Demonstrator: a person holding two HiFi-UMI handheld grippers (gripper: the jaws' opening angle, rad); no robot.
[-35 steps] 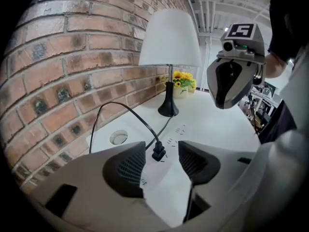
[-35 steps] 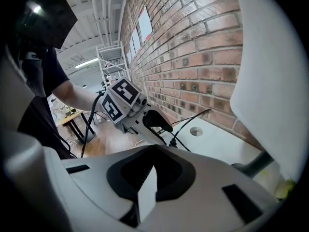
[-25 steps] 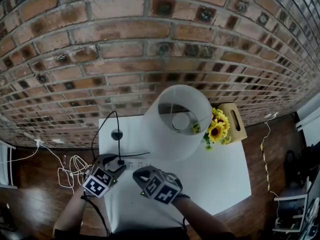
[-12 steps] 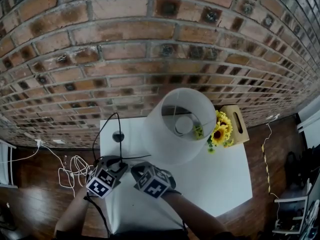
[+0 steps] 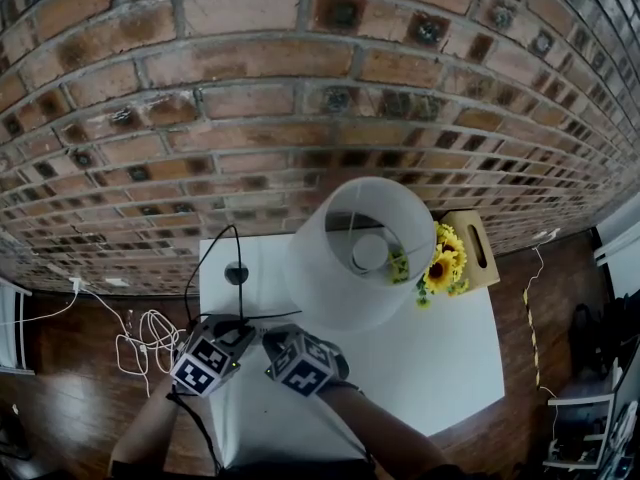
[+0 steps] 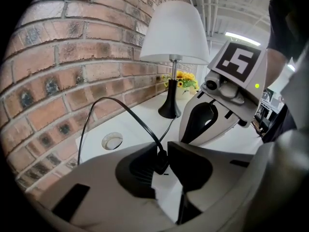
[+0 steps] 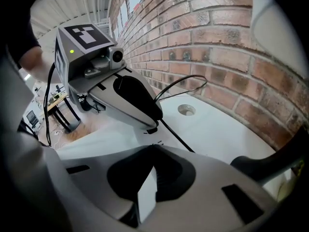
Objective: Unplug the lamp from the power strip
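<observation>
On the white tabletop (image 5: 440, 358), the left tongs (image 6: 163, 151), having just been closing, pinch the black plug (image 6: 161, 162) at the power strip (image 7: 140, 139), the right tongs (image 7: 152, 151) rest tips-together on that strip, and the lamp (image 5: 358, 253) stands just beyond.

The left forearm (image 5: 145, 426) and the right forearm (image 5: 390, 436) reach forward side by side, each claw tilted downward, and the two claws' tips are near each other. The grey two-jaw left claw (image 6: 162, 154) has just been closing, and its pads pinch a small black plug (image 6: 161, 163). The grey two-jaw right claw (image 7: 153, 149) has its jaws drawn together at the tips and grips nothing.
</observation>
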